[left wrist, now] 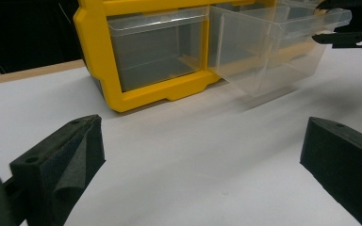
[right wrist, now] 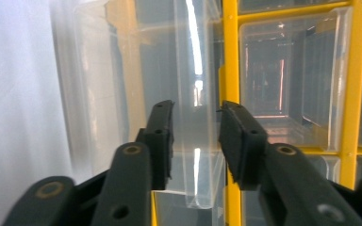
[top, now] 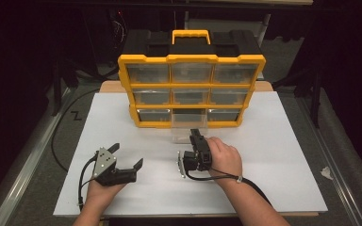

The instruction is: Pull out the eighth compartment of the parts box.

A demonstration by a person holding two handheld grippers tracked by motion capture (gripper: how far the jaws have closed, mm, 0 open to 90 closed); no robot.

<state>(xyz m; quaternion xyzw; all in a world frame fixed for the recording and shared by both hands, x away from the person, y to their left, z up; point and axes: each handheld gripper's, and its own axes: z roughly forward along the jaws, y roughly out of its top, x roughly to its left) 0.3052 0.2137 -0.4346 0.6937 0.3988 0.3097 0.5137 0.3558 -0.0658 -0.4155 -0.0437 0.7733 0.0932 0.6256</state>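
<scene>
Jaws of my right gripper (top: 196, 135) part-open astride front lip of clear drawer (top: 185, 126), pulled out of organizer (top: 191, 92) bottom-middle slot toward near table edge. Left gripper (top: 128, 156) wide open, empty, farther off.

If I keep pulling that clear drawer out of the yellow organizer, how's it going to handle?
The clear drawer looks empty, so probably light. Thin glossy plastic may flex and slip between the right gripper pads. Already well out of the yellow organizer, it could tip.
</scene>
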